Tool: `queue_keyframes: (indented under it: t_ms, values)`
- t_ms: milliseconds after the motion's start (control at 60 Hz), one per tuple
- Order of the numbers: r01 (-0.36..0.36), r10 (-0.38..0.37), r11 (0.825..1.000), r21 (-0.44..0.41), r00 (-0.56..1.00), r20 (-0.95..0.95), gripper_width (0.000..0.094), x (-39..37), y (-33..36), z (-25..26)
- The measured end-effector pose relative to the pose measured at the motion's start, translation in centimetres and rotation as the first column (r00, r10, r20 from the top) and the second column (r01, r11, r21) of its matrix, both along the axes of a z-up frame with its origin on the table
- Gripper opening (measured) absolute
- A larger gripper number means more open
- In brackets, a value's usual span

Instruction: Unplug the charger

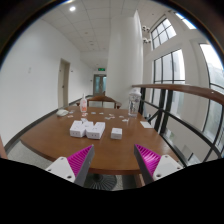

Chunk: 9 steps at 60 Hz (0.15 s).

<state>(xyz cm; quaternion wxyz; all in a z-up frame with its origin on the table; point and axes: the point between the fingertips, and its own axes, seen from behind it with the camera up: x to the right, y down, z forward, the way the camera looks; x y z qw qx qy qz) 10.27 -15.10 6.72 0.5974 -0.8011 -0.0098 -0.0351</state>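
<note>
Wooden table [60, 140], white boxes [86, 129], fingers [108, 160] apart

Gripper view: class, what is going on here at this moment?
A person carries a handheld gripper, its pink-padded fingers apart and holding nothing. It hangs back from a round wooden table in a bright room with tall windows. Several white boxes and a smaller white block lie on the table, well beyond the fingers. Nothing is touched yet; whether one is the charger cannot be told.

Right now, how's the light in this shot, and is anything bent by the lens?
Gripper view: daylight from the windows glares, ceiling lights glow, the round table catches a soft sheen; the wide lens curves the pillar and railing. The tongs stand open over the near table edge.
</note>
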Motion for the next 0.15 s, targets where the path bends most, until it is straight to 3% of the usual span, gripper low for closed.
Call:
queue_keyframes:
  t_ms: [150]
  values:
    - [0.013,-0.012,1.000,0.002,0.999,-0.046,0.0826,0.46,-0.10,-0.62]
